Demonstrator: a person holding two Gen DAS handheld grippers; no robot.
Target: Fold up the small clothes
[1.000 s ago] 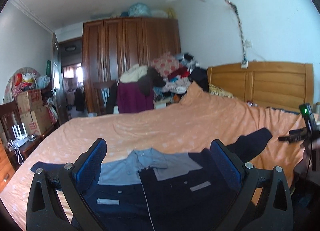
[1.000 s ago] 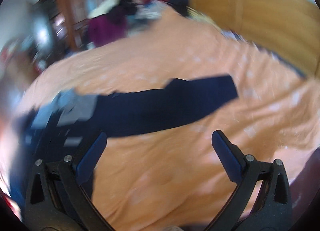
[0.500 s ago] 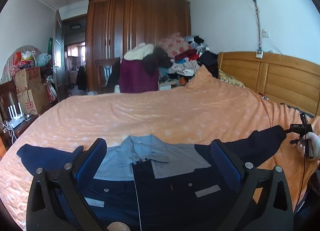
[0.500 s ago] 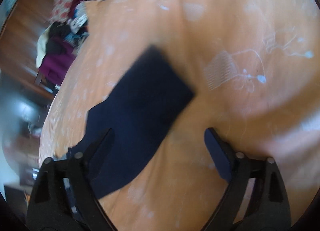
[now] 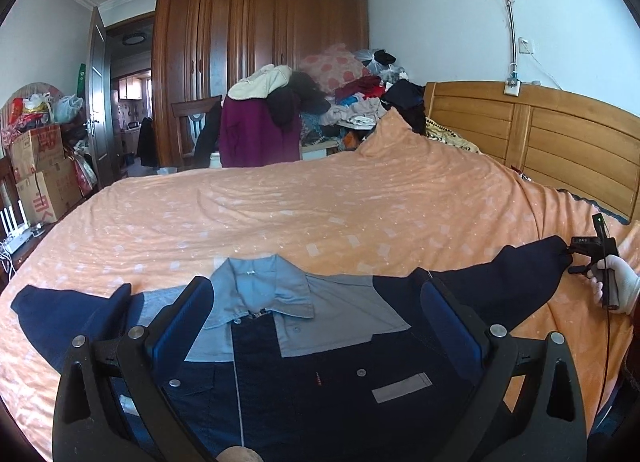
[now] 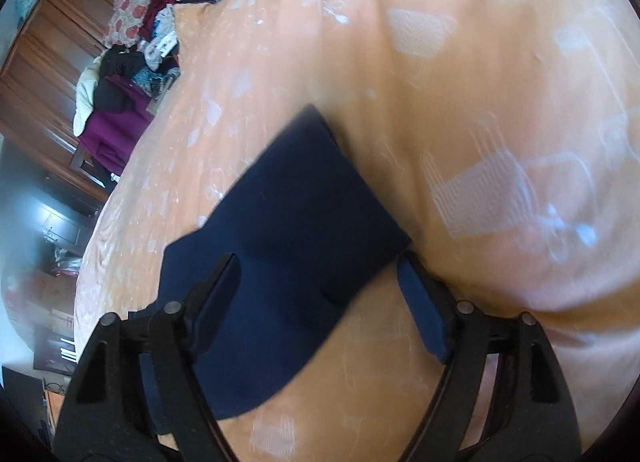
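A dark navy work jacket [image 5: 320, 362] with a light blue collar [image 5: 264, 290] and grey shoulder panels lies face up on the orange bedspread [image 5: 320, 206], both sleeves spread out. My left gripper [image 5: 314, 302] hovers open over its chest, holding nothing. The jacket's right sleeve [image 5: 500, 278] reaches toward my right gripper [image 5: 592, 258], held by a white-gloved hand [image 5: 618, 286] at the cuff. In the right wrist view the right gripper [image 6: 320, 294] is open, and the navy sleeve cuff [image 6: 304, 202] lies between its two fingers.
A wooden headboard [image 5: 540, 134] stands at the right. Behind the bed are a brown wardrobe [image 5: 260, 62], a heap of clothes [image 5: 352, 98] and a chair draped with a purple garment [image 5: 256, 134]. Cardboard boxes [image 5: 40, 166] are stacked at the left.
The right gripper has come down to the right sleeve's cuff, which now lies between its fingers. The left gripper has shifted so more of the jacket shows beneath it.
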